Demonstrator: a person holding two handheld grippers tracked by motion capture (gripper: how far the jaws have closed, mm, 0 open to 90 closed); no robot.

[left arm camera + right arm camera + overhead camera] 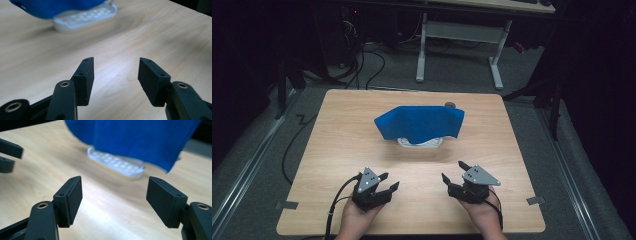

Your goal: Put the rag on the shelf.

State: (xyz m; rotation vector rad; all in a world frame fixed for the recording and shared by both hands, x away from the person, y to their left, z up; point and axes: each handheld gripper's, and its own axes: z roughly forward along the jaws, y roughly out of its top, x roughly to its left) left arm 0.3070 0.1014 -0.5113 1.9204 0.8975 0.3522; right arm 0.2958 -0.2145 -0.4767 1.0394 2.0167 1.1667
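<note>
On the table, high view: a light wooden table [337,150] seen from above, with dark floor and cables around it.
Cloth, high view: a blue cloth [419,122] is draped over a white grid-patterned tray [421,143] near the middle of the table; the tray's near edge shows below the cloth's hem. A small dark round thing sits just behind the cloth's far right corner, too small to identify.
Left gripper, high view: the left gripper [388,182] is held in a hand at the table's near edge, left of centre, jaws apart with nothing between them, well short of the cloth.
Right gripper, high view: the right gripper [453,171] is held in the other hand, right of centre, jaws spread and empty, also well apart from the cloth.
Left gripper view: the left gripper [115,68] points along the bare tabletop [162,37], its two black jaws wide apart and gripping nothing. The tray [87,18] lies farther off at upper left, with the cloth [57,7] hanging over its far part.
Right gripper view: the right gripper [114,187] has its jaws wide apart over bare wood [107,212], holding nothing. Ahead, the cloth [135,137] hangs over the tray [117,163]. The left gripper's [10,155] jaw tips show at the left edge.
</note>
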